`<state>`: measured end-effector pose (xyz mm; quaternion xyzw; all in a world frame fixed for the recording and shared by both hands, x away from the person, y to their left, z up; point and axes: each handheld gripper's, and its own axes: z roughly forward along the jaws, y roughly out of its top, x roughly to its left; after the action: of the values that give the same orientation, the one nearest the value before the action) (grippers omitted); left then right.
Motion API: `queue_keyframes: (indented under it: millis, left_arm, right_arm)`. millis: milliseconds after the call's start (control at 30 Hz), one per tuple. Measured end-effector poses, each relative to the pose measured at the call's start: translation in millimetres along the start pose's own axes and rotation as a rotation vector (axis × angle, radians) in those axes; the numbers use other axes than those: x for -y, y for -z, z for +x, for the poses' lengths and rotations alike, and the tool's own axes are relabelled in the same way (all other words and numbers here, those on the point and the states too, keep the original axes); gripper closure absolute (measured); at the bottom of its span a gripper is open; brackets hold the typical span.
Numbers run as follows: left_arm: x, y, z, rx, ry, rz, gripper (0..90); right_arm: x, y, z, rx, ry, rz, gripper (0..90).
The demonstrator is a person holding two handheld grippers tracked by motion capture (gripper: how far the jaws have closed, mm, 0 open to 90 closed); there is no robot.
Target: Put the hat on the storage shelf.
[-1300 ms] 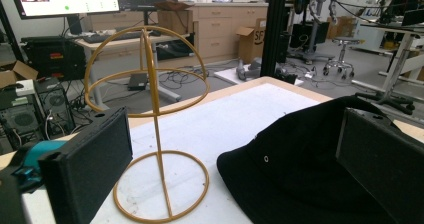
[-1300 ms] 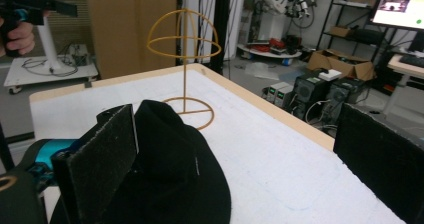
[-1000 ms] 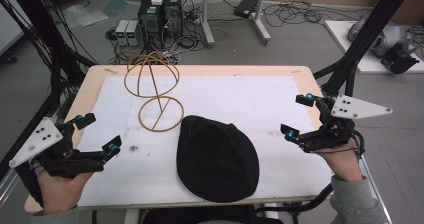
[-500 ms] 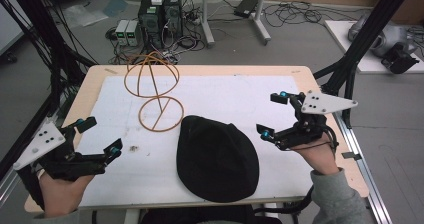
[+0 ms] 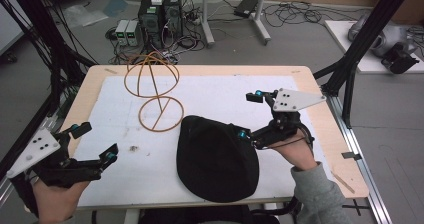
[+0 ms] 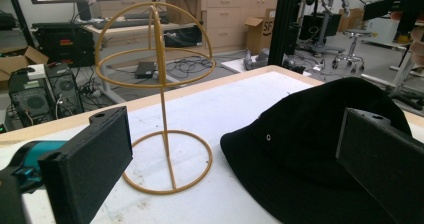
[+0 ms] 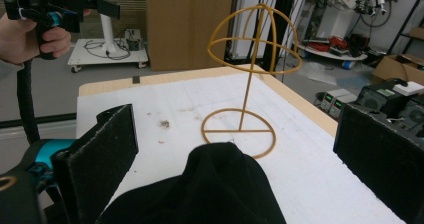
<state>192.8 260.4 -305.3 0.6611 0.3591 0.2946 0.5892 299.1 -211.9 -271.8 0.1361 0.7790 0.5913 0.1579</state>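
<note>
Both grippers released, jaws spread wide. Right gripper (image 5: pixel 250 115) sits at the right edge of the black hat (image 5: pixel 217 159), lower jaw tip just over the fabric, nothing grasped. Left gripper (image 5: pixel 95 144) hovers at the table's (image 5: pixel 320 114) near-left, well apart from the hat. Hat lies flat front-centre on the white mat (image 5: pixel 210 91); wire hat stand (image 5: pixel 155 91) upright just behind-left.

We see a grey floor (image 5: pixel 300 39) beyond the wooden table (image 5: pixel 320 109) | computer towers (image 5: pixel 161 11) and tangled cables (image 5: pixel 295 14) on that floor behind the table | black frame posts (image 5: pixel 365 39) beside the table | wooden cabinets (image 6: pixel 235 14) farther back.
</note>
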Motion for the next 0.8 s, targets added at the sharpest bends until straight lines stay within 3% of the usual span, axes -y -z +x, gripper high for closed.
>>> queue_keyframes:
  millis: [267,800]
  left_arm:
    - [0.8,8.7,-1.1,-0.015,-0.003,0.001,1.7]
    - [1.9,6.8,-2.2,-0.013,-0.006,0.012,1.7]
  right_arm:
    - [-1.5,-10.2,1.8,-0.012,0.007,0.002,3.1]
    - [2.6,-25.9,6.9,-0.018,-0.004,0.029,3.1]
